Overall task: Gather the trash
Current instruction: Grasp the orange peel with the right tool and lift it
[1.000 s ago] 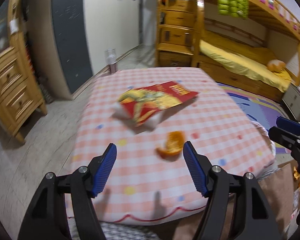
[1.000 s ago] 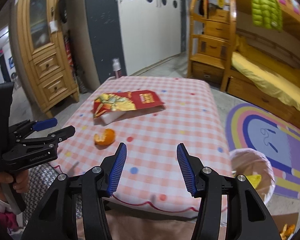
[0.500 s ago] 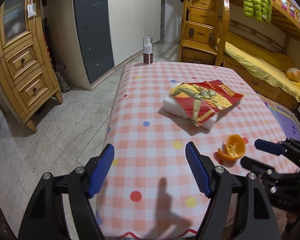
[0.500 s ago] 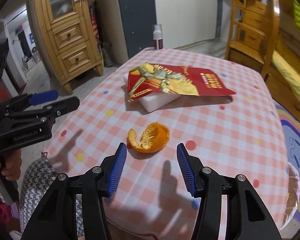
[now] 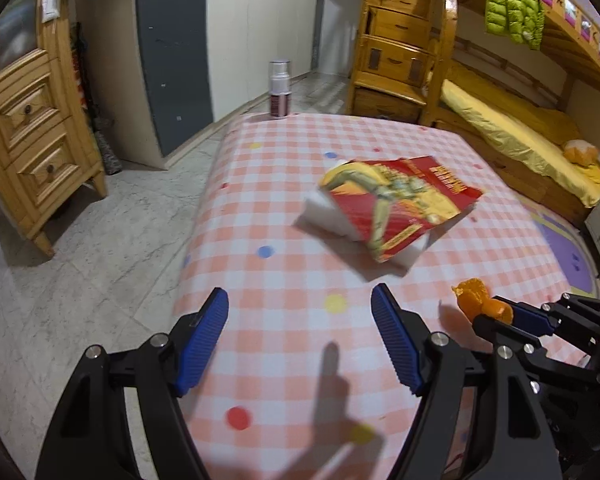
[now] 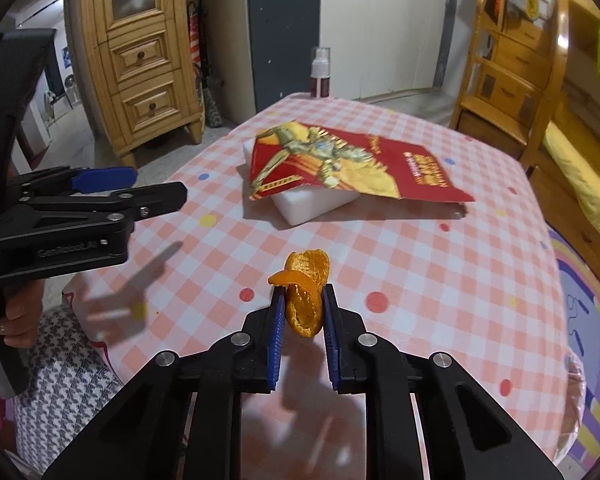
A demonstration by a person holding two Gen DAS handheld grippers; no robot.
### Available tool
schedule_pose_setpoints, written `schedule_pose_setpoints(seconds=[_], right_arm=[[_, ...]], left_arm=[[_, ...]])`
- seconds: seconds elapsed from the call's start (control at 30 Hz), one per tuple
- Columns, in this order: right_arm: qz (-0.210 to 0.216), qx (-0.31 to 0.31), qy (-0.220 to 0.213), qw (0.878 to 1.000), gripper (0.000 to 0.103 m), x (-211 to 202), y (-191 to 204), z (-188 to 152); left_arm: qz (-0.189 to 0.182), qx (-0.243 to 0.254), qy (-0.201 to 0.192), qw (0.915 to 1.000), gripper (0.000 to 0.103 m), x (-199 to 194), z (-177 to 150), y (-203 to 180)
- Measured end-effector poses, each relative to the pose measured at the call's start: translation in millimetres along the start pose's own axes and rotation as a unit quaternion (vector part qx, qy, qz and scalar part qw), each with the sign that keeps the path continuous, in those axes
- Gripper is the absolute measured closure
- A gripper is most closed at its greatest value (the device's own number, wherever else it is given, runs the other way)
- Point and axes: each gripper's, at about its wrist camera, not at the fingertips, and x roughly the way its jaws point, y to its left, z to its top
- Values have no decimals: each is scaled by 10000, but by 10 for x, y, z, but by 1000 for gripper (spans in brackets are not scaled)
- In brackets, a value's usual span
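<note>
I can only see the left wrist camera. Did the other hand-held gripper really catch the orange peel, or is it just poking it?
Observer: It caught it. The right wrist view shows the orange peel standing between the two blue pads of the right hand-held gripper, whose jaws are closing on it.
Child: Who holds my gripper? I only see its fingers.
Observer: From the right side you can see a hand wrapped around the handle of the left hand-held gripper.
Child: What's under that hand?
Observer: A black-and-white houndstooth cloth, next to the table's edge.
</note>
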Motion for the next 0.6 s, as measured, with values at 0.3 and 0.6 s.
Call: schedule_pose_setpoints(seconds=[0.3, 0.6], right_arm=[[-392, 412, -236, 9981, 85, -348, -420, -86], [-444, 713, -279, 9961, 85, -464, -654, -195]], left_arm=[[-693, -102, 201, 9973, 33, 325, 253, -303], [-1154, -375, 377, 9919, 31, 590, 428, -404]])
